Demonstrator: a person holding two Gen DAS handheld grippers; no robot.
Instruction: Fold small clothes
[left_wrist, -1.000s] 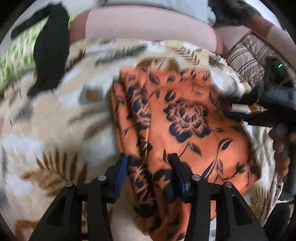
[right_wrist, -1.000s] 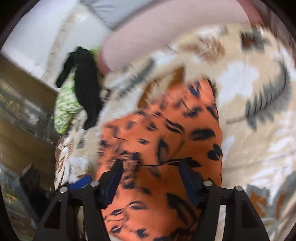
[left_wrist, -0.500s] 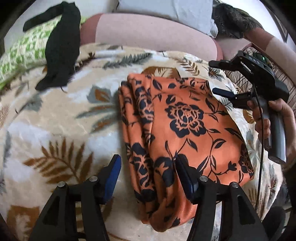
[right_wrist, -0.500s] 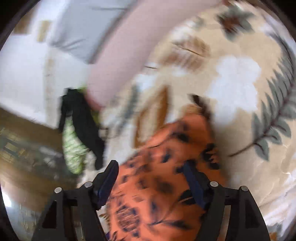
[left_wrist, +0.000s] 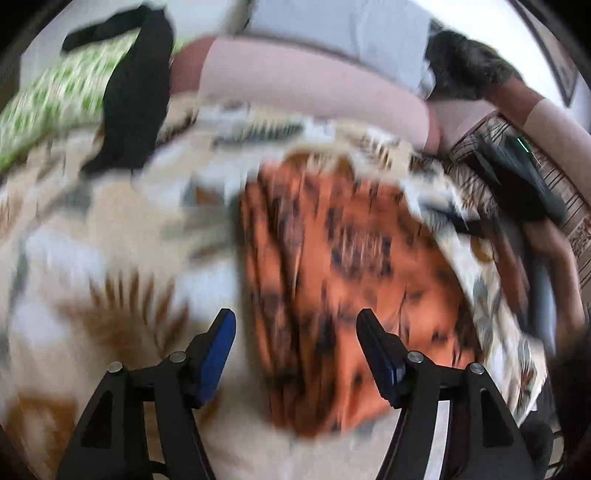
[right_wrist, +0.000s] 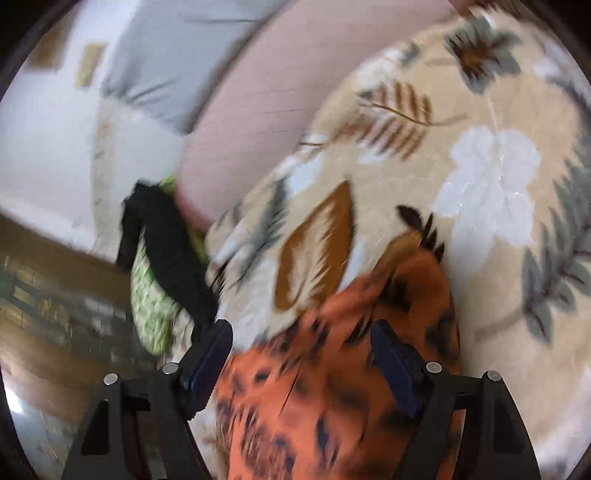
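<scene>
A folded orange cloth with a dark flower print (left_wrist: 343, 258) lies on the leaf-patterned blanket (left_wrist: 110, 258). My left gripper (left_wrist: 295, 332) is open and empty, just above the cloth's near end. The view is blurred by motion. My right gripper (right_wrist: 301, 343) is open and empty over the same orange cloth (right_wrist: 332, 387), near its far end. In the left wrist view the right gripper's black body (left_wrist: 517, 173) shows at the far right edge of the cloth.
A black garment (left_wrist: 136, 96) lies over a green patterned cloth (left_wrist: 55, 96) at the back left. A long pink bolster (left_wrist: 306, 81) and a grey pillow (left_wrist: 340, 26) line the back. A striped cushion (left_wrist: 569, 199) sits at the right. Wooden floor (right_wrist: 55, 295) lies beyond the bed.
My left gripper has opened wider and pulled back off the cloth's edge. My right gripper has lifted off the cloth and swung toward its far end. The cloth lies folded.
</scene>
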